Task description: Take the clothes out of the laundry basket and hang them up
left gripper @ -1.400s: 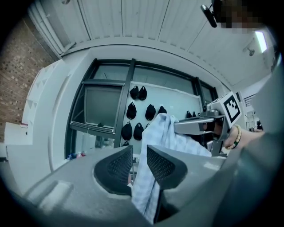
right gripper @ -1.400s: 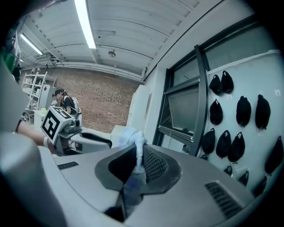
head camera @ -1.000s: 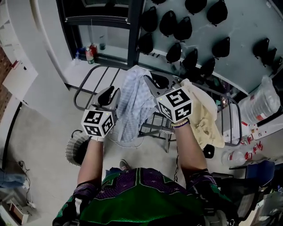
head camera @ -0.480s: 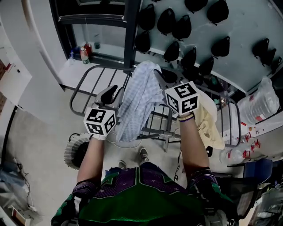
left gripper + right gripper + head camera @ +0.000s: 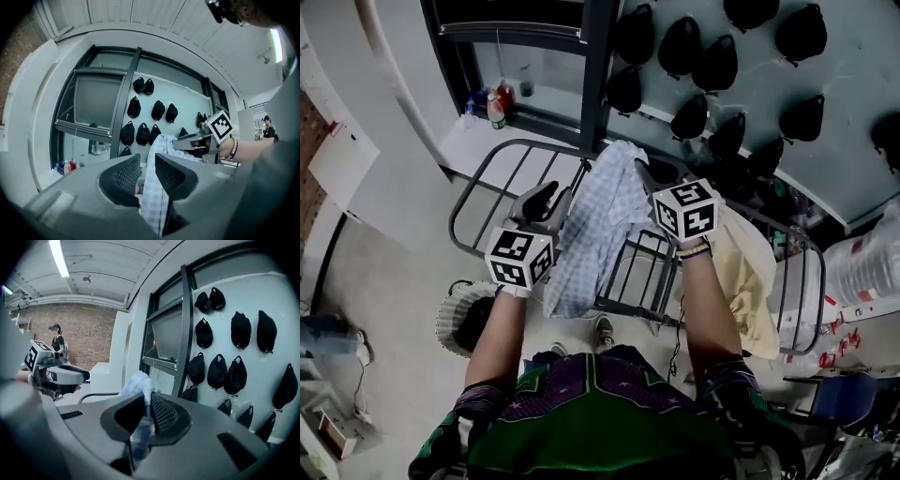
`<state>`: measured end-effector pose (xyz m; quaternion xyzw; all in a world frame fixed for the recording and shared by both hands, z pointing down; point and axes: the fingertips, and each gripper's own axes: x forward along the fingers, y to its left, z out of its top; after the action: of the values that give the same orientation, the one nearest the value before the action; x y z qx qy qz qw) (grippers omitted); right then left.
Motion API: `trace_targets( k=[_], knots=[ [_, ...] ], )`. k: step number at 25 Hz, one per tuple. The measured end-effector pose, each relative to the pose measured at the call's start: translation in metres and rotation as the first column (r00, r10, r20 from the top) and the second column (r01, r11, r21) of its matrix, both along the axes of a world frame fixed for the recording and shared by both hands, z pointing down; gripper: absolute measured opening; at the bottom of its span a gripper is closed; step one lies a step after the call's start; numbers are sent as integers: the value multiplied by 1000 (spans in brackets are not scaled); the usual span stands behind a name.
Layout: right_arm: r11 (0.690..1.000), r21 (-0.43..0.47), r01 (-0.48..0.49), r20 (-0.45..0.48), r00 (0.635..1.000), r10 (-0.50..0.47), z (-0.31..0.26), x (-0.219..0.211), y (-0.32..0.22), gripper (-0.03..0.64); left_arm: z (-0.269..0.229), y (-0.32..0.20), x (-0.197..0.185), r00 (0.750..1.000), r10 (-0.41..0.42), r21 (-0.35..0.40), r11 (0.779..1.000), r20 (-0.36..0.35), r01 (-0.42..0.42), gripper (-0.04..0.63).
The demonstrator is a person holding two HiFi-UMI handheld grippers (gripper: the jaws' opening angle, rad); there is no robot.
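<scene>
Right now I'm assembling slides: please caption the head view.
Left tongs and right tongs grip a checked shirt at a metal drying rack; cream garment hangs alongside.

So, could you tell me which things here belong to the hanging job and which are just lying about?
Job: blue-and-white checked shirt, grey metal drying rack, white round laundry basket, pale yellow hung garment.
Lying about: black caps on the wall, bottles on the sill.

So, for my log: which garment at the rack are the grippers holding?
The blue-checked shirt, in both the left gripper and right gripper; the yellow garment hangs ungripped.
</scene>
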<state>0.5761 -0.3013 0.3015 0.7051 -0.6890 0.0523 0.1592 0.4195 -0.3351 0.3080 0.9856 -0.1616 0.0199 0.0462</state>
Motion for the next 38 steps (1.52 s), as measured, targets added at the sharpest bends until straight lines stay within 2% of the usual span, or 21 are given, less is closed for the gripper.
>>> trace_targets(
  k=[11, 23, 31, 35, 38],
  knots=[
    [992, -123, 15, 107, 994, -2, 100, 59, -39, 40, 40, -33, 46, 996, -68, -58, 996, 59, 72, 107],
    [973, -229, -7, 191, 980, 52, 182, 89, -56, 43, 75, -45, 56, 987, -99, -92, 990, 126, 111, 107],
    [964, -267, -6, 176, 983, 55, 209, 92, -66, 52, 91, -47, 57, 983, -98, -107, 988, 153, 115, 107],
    [962, -274, -15, 165, 984, 62, 212, 93, -68, 102, 92, -50, 56, 983, -97, -105, 988, 158, 114, 107],
    [961, -274, -20, 160, 985, 66, 209, 93, -67, 117, 90, -51, 55, 983, -95, -102, 989, 154, 112, 107]
  ],
)
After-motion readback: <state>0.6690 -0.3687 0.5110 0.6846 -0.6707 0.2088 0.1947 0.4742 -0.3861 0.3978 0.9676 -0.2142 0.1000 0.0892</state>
